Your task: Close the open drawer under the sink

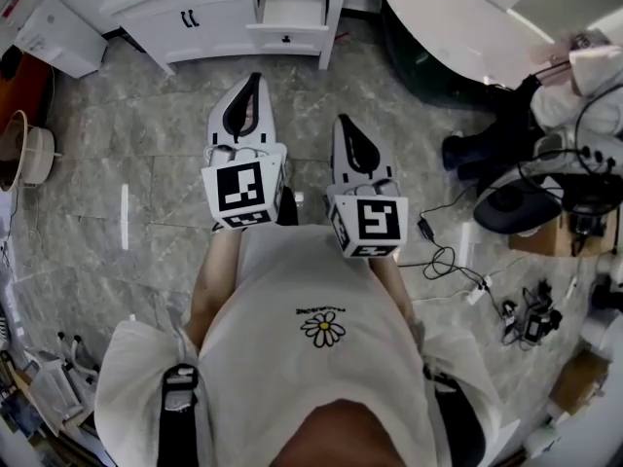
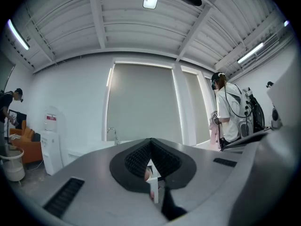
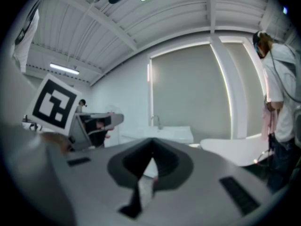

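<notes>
The white cabinet (image 1: 195,13) under the sink stands at the top of the head view, with its right-hand drawer (image 1: 290,10) pulled open. My left gripper (image 1: 254,79) is held over the grey stone floor, pointing at the cabinet and well short of it, with its jaws shut and nothing between them. Beside it on the right, my right gripper (image 1: 343,123) hangs a little further back, also shut and empty. Past the shut jaws, the left gripper (image 2: 151,141) view shows the sink's faucet (image 2: 112,133). The right gripper (image 3: 151,142) view shows the sink top (image 3: 164,133) straight ahead.
A large white rounded tub (image 1: 458,27) fills the top right. Black gear (image 1: 477,154) and loose cables (image 1: 443,256) lie on the floor at right. A white box (image 1: 58,32) and a pot (image 1: 24,149) sit at left. Another person (image 2: 228,112) stands off to the right.
</notes>
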Motion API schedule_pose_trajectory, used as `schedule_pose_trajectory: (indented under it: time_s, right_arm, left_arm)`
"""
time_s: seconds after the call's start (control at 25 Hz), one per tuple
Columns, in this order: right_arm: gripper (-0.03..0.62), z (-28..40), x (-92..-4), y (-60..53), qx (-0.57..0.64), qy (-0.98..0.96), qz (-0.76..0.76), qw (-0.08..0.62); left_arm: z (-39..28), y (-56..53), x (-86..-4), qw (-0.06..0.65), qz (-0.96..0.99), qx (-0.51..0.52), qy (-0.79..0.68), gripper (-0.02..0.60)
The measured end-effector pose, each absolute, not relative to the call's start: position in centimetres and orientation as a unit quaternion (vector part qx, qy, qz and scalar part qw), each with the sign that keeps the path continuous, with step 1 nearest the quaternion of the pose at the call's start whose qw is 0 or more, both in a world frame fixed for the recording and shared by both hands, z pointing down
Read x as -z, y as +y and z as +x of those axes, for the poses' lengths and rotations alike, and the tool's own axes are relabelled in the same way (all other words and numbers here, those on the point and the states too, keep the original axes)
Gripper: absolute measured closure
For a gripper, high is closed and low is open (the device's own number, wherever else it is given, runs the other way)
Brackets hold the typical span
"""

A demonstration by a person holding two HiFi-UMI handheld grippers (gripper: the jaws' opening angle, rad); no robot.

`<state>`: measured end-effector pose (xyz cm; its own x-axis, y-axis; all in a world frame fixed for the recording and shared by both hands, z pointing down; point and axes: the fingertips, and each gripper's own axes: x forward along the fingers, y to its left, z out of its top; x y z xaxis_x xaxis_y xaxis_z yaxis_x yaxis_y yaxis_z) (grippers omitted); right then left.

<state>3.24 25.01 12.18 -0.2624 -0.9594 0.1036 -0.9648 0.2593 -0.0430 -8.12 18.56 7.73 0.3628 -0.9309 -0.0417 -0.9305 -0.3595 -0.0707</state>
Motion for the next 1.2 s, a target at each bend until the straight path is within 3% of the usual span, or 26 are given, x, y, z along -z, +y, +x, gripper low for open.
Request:
schedule_pose_trajectory:
  time_s: [0.72, 0.96, 1.2]
  right_arm:
    - [0.569, -3.2, -12.6, 2.6, -0.072, -0.794, 0.601, 0.058]
    - [0.569, -2.2, -14.5, -0.4, -0.094, -0.786, 0.606, 0.072]
    - [0.569, -0.7, -14.3, -3.4, -0.09, -0.791, 0.602, 0.066]
  left_arm:
    - [-15.4, -3.4, -8.3, 0.011, -0.827, -0.015, 0.561, 0.561]
    - [-15.1, -7.3, -10.8, -0.021, -0.824, -0.004, 0.566, 0.561]
    - [-13.5, -9.1, -10.2, 0.0, -0.823, 0.004, 0.568, 0.561]
